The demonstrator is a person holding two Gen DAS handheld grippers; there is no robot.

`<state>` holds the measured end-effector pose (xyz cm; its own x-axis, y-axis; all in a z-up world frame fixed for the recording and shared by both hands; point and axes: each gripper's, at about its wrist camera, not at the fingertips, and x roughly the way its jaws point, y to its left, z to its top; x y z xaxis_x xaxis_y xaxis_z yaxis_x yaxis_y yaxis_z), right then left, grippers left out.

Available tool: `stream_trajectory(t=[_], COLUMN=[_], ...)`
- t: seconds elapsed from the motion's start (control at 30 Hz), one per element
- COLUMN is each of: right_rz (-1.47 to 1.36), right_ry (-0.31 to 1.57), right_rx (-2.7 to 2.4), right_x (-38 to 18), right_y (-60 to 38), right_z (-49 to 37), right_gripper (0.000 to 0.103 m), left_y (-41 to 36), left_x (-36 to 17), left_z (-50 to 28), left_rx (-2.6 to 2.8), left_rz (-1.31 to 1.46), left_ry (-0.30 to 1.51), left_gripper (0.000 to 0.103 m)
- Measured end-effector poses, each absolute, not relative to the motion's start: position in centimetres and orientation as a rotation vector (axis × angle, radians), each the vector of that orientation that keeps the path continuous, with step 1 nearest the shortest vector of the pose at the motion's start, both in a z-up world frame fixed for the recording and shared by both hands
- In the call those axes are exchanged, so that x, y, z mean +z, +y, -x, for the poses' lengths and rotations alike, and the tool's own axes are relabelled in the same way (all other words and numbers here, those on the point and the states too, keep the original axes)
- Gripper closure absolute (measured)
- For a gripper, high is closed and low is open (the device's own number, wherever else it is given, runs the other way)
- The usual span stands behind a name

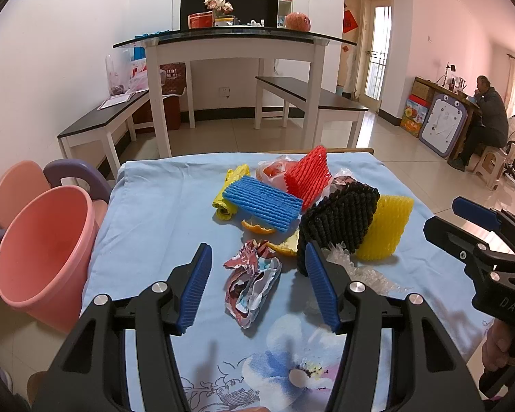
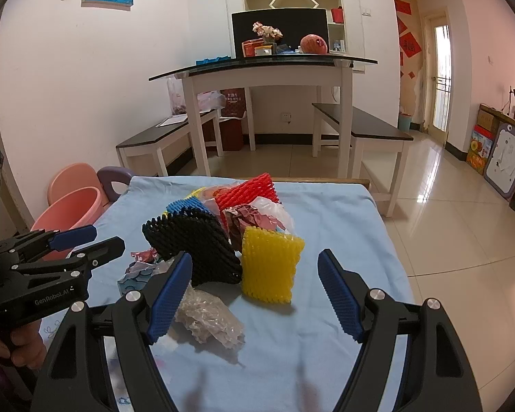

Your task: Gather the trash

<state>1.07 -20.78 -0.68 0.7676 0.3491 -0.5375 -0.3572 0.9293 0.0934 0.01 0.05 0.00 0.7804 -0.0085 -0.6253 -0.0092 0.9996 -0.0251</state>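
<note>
A heap of trash lies on the blue-clothed table: blue, red, black and yellow foam nets, orange peel and clear plastic wrap. My left gripper is open, its fingers either side of a crumpled printed wrapper without touching it. The right gripper also stands open just short of the yellow foam net, with the clear plastic wrap beside its left finger. A pink bucket stands off the table's left edge.
A pink chair and a purple handle sit behind the bucket. Beyond the table stand a white glass-topped table and two dark benches. A person sits at a desk far right on the tiled floor.
</note>
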Motion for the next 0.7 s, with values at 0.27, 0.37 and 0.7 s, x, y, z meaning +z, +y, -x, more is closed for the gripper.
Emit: stream_trajectory(t=[0.27, 0.37, 0.7], right_rz=[0.013, 0.012, -0.020], right_ry=[0.580, 0.579, 0.532], right_rx=[0.384, 0.384, 0.364], right_x=[-0.69, -0.76, -0.17], right_y=[-20.82, -20.81, -21.66], right_z=[-1.05, -1.07, -0.48], right_gripper=[0.028, 0.028, 0.028], left_y=[0.05, 0.05, 0.06], left_x=[0.00, -0.01, 0.00], left_z=[-0.01, -0.01, 0.01], left_rx=[0.000, 0.000, 0.004], left_rz=[0.027, 0.027, 0.030], left_ry=[0.676, 0.676, 0.675], left_gripper=[0.046, 0.046, 0.046])
